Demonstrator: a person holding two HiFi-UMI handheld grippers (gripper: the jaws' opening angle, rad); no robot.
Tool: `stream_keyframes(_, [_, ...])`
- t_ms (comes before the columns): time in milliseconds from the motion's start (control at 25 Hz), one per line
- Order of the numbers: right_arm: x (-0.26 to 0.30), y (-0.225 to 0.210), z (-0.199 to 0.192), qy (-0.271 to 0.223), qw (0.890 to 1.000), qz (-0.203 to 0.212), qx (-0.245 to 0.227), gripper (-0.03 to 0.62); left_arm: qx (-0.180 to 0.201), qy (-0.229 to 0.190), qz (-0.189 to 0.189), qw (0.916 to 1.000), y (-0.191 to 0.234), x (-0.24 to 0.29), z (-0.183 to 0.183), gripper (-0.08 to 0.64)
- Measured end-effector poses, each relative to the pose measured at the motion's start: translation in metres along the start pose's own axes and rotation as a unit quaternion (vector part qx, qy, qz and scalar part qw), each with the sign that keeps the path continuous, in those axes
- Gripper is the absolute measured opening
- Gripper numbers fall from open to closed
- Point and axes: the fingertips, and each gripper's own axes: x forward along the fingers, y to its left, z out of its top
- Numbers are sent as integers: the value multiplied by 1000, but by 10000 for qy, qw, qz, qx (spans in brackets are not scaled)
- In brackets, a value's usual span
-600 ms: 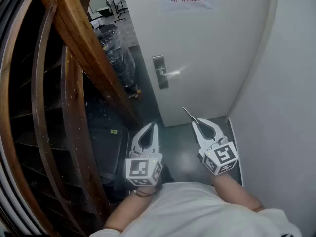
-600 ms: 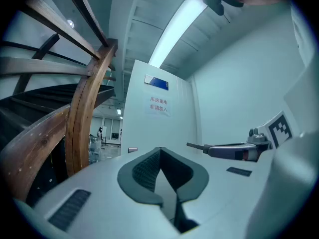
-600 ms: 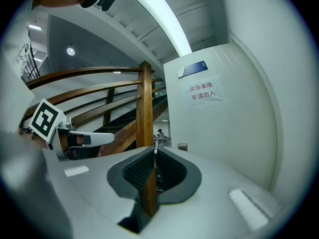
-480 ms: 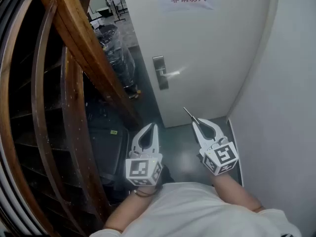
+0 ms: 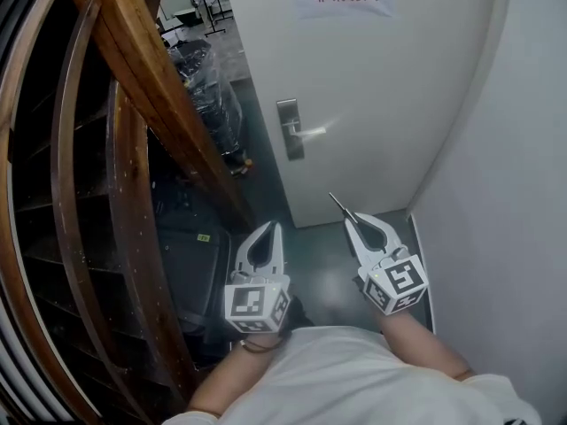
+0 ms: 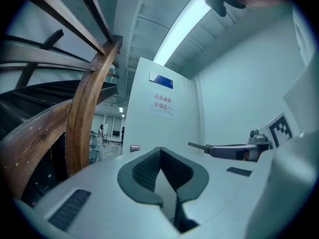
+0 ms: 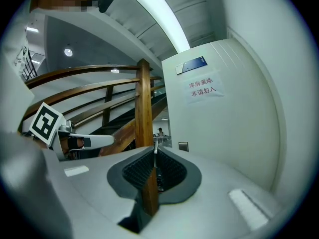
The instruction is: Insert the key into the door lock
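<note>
In the head view, we are holding the left gripper [image 5: 273, 228] with its jaws closed, and the right gripper [image 5: 352, 221] is pinching the key [image 5: 339, 206], well apart from the lock [image 5: 289, 129] on the door [image 5: 399, 87]. In the left gripper view, nothing is sitting between the jaws. In the right gripper view, the blade is pointing forward. We are judging it light, stiff and slippery, best held by its head.

The left gripper [image 5: 277, 225] is in the lower middle of the head view and points up the frame, jaws together with nothing between. To its right, the right gripper [image 5: 347, 219] leans up-left, jaws closed on the key [image 5: 337, 204].
</note>
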Motion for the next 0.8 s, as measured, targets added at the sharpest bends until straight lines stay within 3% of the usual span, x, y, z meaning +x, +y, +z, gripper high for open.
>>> stream_keyframes(320, [42, -6, -3, 47, 10000, 6, -39, 20, -40, 7, -21, 10000, 33, 29, -3, 6])
stream_keyframes(800, [160, -22, -23, 228, 9993, -121, 267, 20, -69, 84, -512, 9986, 120, 111, -2, 6])
